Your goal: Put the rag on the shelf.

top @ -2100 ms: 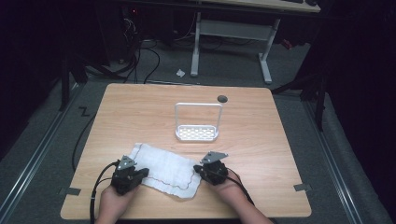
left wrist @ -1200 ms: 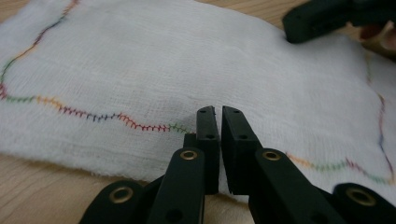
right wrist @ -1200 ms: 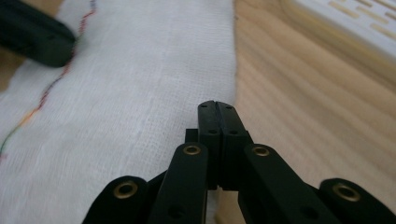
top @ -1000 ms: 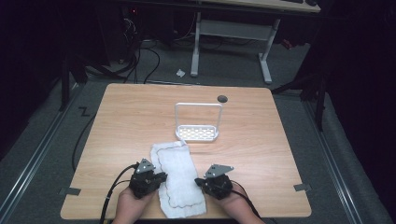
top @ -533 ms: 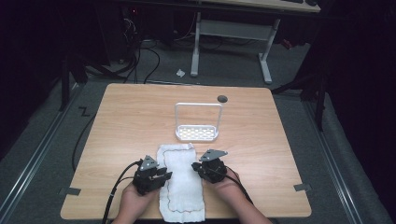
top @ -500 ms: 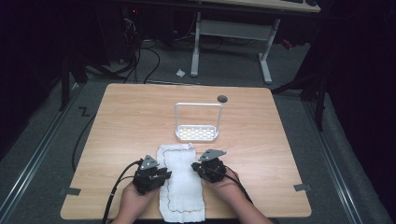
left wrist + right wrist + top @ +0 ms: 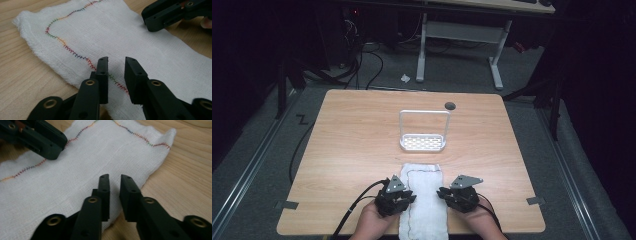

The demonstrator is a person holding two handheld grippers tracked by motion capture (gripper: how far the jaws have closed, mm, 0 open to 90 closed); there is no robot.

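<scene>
— Cloth [image 7: 424, 200] at the near edge of your table [image 7: 352, 145], long axis running away from you towards the wire rack [image 7: 423, 131]

— And your jaws?

— Your left gripper [image 7: 116, 75] and right gripper [image 7: 114, 192] flank it, each parted a little over its own long edge, gripping nothing

— Texture?

— Thin white gauze, loosely woven, a wavy multicoloured stitch line [image 7: 67, 47] along your left side
</scene>
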